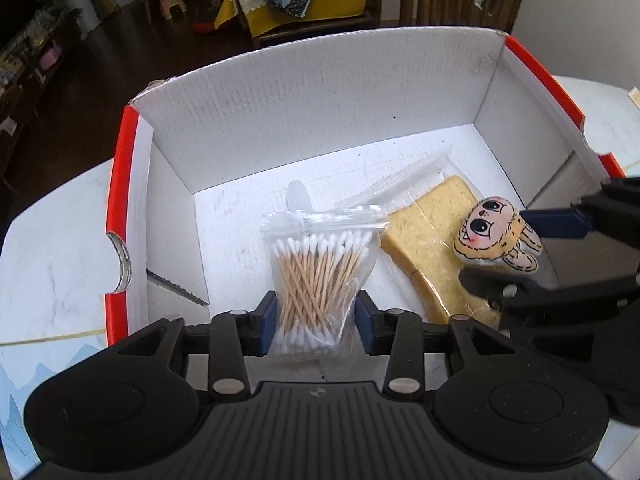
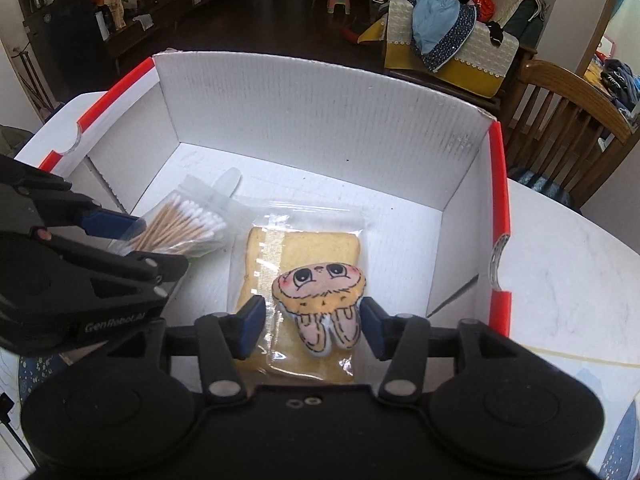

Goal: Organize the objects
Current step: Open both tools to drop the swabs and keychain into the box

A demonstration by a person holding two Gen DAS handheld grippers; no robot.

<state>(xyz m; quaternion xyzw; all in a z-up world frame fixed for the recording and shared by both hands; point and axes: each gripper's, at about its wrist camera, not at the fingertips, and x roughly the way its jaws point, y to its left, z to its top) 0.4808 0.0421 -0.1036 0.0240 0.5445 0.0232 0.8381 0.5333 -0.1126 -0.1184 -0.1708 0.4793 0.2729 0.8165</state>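
A white cardboard box [image 1: 312, 92] with red edges stands on the table; it also shows in the right wrist view [image 2: 320, 100]. Inside lie a clear bag of cotton swabs [image 1: 316, 276], a bagged slice of yellow bread [image 1: 432, 216] and a small cartoon plush toy [image 1: 496, 236]. My left gripper [image 1: 316, 322] is open with its blue pads on either side of the swab bag's lower end. My right gripper [image 2: 312, 328] is open around the plush toy [image 2: 320, 300], which rests on the bread [image 2: 304, 248]. The swab bag [image 2: 188, 228] lies to the left there.
The box sits on a white marble-look table [image 1: 52, 240]. A wooden chair [image 2: 560, 120] stands behind the box on the right. A sofa with piled cloths [image 2: 444, 28] and dark floor lie beyond.
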